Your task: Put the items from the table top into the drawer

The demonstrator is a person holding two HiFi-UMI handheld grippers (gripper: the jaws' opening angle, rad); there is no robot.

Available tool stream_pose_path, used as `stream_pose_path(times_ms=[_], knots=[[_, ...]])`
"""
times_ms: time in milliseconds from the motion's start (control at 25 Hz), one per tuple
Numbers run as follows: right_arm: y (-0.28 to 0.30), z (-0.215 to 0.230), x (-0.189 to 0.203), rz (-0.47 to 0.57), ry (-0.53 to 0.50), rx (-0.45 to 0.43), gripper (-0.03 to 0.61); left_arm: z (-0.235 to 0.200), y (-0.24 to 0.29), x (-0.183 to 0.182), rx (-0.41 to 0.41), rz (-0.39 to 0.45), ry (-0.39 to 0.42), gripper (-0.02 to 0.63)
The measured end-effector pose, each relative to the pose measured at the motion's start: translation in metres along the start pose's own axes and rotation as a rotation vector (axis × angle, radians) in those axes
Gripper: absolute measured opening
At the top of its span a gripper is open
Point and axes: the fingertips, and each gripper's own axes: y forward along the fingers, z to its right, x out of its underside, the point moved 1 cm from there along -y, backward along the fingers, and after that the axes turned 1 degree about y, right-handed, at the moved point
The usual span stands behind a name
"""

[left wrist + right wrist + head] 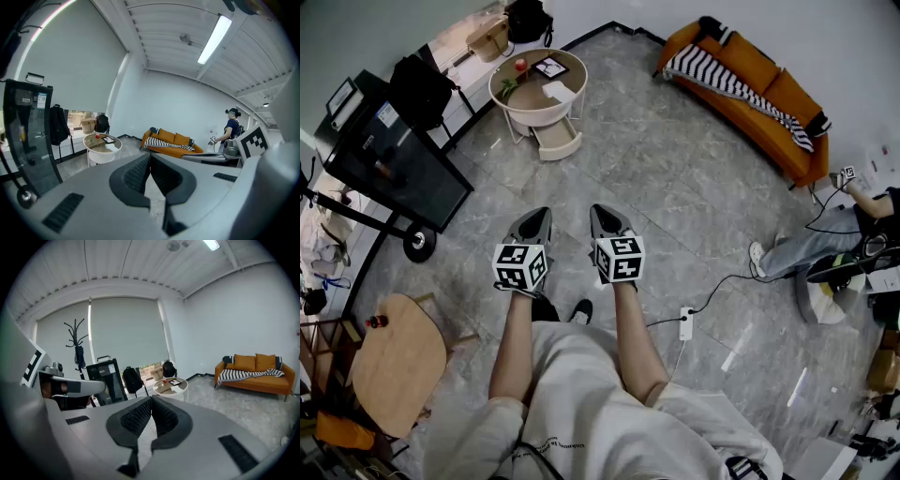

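Well ahead, across the grey stone floor, stands the round white side table with a tan tabletop. Its shallow white drawer is pulled open below, on the near side.

On the tabletop:
- a small red round item, possibly an apple, though too small to be sure
- a dark flat rectangular item with a pale face
- a white folded piece, cloth or paper
- a small green sprig-like item

None of them is in the drawer.

Left gripper and right gripper are held side by side, well short of the table, pointing toward it and slightly down. In the left gripper view the fingers are pressed together with nothing between them. In the right gripper view the fingers are likewise pressed together and empty.

An orange sofa with a black-and-white striped throw is off to the right.
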Motion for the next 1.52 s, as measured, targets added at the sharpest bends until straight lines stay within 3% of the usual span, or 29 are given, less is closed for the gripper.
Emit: stream_pose_path(times_ms=[240,440,640,800,960,1120,1280,1400,1520], knots=[[-0.025,0.026,0.010,0.015,0.071,-0.018,0.034,0.003,-0.014,0.011,0.020,-0.026,-0.020,0.021],[-0.023,0.022,0.012,0.007,0.044,-0.075,0.034,0.005,-0.011,0.013,-0.005,-0.038,0.004,0.021],[-0.017,0.027,0.012,0.064,0.279,-0.131,0.035,-0.002,-0.017,0.014,-0.040,-0.030,0.017,0.021],[0.003,0.028,0.023,0.042,0.341,-0.175,0.035,-0.030,-0.008,0.022,-0.087,-0.048,0.010,0.021],[0.034,0.018,0.002,0.048,0.328,-0.233,0.035,-0.070,0.011,0.000,-0.159,-0.015,0.025,0.021],[0.070,-0.005,-0.026,0.054,0.236,-0.292,0.034,-0.098,0.044,-0.019,-0.140,-0.020,0.004,0.021],[0.107,-0.006,-0.049,0.040,0.277,-0.325,0.034,-0.122,0.081,-0.042,-0.123,-0.021,-0.014,0.021],[0.137,0.006,-0.069,0.034,0.264,-0.298,0.034,-0.148,0.104,-0.070,-0.140,0.027,-0.003,0.021],[0.178,0.016,-0.082,-0.030,0.126,-0.238,0.034,-0.176,0.129,-0.095,-0.113,0.064,0.004,0.021]])
